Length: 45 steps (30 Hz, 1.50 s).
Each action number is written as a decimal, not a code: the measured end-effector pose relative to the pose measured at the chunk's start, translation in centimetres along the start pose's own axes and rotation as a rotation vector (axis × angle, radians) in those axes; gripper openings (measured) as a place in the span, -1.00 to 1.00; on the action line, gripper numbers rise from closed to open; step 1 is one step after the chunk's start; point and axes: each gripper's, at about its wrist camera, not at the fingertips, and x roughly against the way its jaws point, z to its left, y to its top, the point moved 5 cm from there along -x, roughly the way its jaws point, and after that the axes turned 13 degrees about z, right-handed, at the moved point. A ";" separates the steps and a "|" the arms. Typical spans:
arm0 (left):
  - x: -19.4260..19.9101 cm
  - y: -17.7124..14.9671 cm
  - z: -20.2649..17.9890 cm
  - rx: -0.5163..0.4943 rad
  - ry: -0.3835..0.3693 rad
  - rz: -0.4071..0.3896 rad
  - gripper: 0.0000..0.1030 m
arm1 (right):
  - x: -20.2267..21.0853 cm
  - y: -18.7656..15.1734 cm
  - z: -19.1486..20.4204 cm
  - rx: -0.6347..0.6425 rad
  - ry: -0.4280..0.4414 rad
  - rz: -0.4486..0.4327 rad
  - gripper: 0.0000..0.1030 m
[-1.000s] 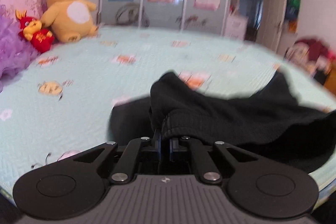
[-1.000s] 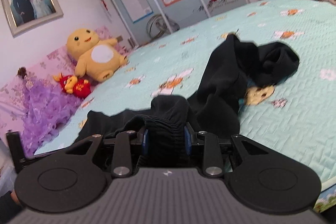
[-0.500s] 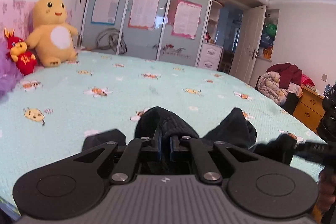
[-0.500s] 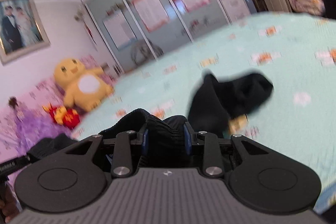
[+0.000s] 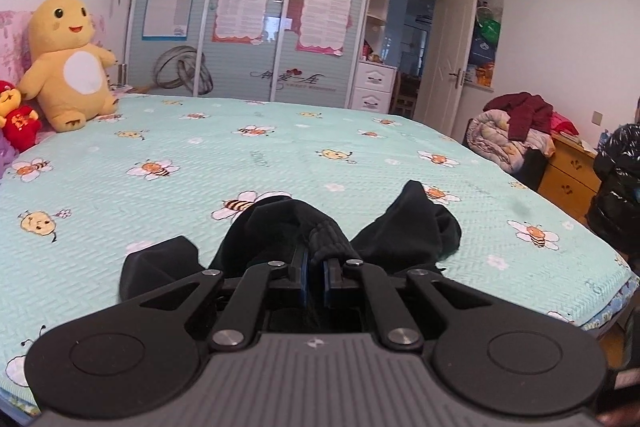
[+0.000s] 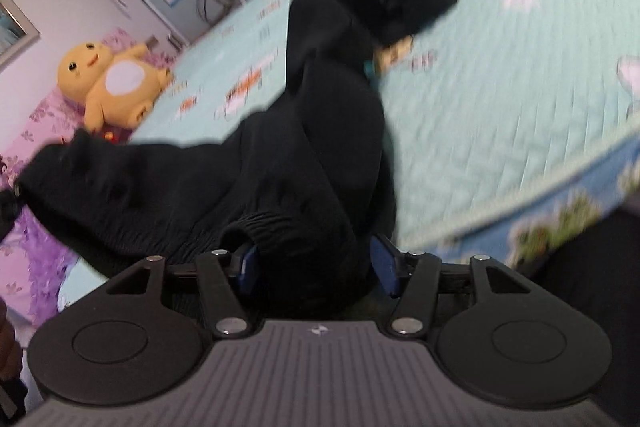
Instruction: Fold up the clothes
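A black garment (image 5: 408,223) lies bunched on the mint bee-print bedspread (image 5: 200,155). My left gripper (image 5: 315,263) is shut on a ribbed band of it, lifted a little off the bed. In the blurred right wrist view the same black garment (image 6: 320,107) stretches from the far bedspread (image 6: 500,67) back to my right gripper (image 6: 316,267). Its jaws are opening: the blue pads (image 6: 246,265) stand wide apart. The gathered waistband still sits between them, loose, with a gap at the right pad.
A yellow plush toy (image 5: 66,67) and a red doll (image 5: 18,119) sit at the bed's far left. Sliding wardrobe doors (image 5: 248,19) stand behind. A heap of clothes (image 5: 516,131) and a wooden dresser (image 5: 568,171) are at the right. The bed's near edge (image 6: 520,215) is close.
My left gripper rose with the ribbed band still pinched. My right gripper dropped and rolled towards the bed's edge, and its jaws spread away from the waistband they were clamping.
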 end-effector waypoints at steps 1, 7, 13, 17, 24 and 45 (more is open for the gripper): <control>0.0 0.1 -0.3 -0.006 0.000 -0.002 -0.89 | -0.3 -0.4 0.2 -0.001 0.000 0.015 0.16; 0.3 0.1 -0.6 0.000 -0.006 -0.013 -0.89 | -2.5 -2.5 0.4 0.061 -0.083 0.092 0.20; 0.4 0.1 -0.1 0.028 -0.014 -0.014 -0.88 | -3.8 -3.7 -0.9 0.012 -0.054 0.158 0.24; 0.4 -0.3 0.0 0.038 -0.021 -0.012 -0.88 | -3.1 -3.5 -1.0 0.077 -0.090 0.043 -0.05; 0.4 -1.0 0.7 0.070 -0.011 -0.004 -0.87 | -1.4 -3.6 -0.8 0.111 -0.189 -0.062 -0.20; -1.4 -5.5 2.4 0.014 0.126 0.114 0.07 | 3.5 -0.1 -1.7 0.080 -0.185 -0.296 -0.90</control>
